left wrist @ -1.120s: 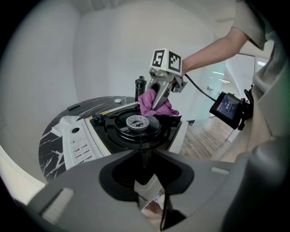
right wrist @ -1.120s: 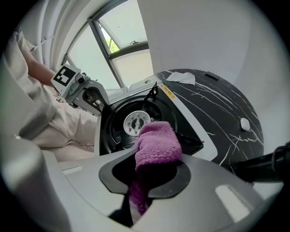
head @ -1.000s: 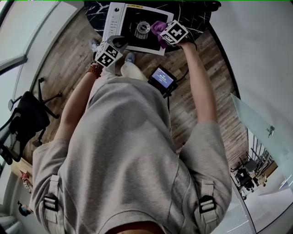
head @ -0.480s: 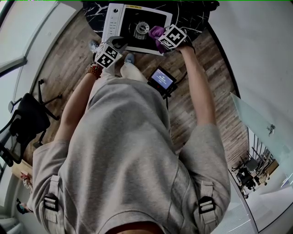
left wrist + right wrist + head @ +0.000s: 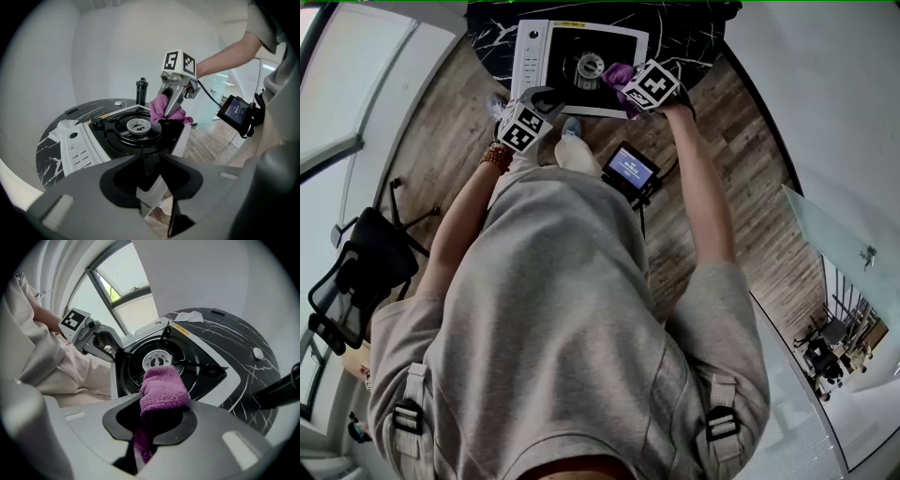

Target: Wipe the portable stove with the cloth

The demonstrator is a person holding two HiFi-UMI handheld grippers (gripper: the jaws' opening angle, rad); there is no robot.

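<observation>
The portable stove [image 5: 530, 56] has a white body, a black top and a round burner [image 5: 589, 66]. It stands on a black marble table. My right gripper [image 5: 630, 82] is shut on a purple cloth [image 5: 619, 75] and presses it on the black top just right of the burner [image 5: 157, 361]. In the right gripper view the cloth [image 5: 161, 387] bulges out between the jaws. My left gripper [image 5: 546, 99] sits at the stove's near white edge [image 5: 152, 187]. Its jaws are opening, with that edge between them and a gap showing beside it.
The round marble table [image 5: 694, 33] also holds a black cylinder [image 5: 141, 91] and a white paper scrap [image 5: 63, 126] behind the stove. A small screen [image 5: 630, 169] hangs at the person's waist. An office chair [image 5: 356, 272] stands on the wooden floor at left.
The right gripper has slid the cloth a little toward the stove's near right corner. The left gripper has stayed at the stove's near edge.
</observation>
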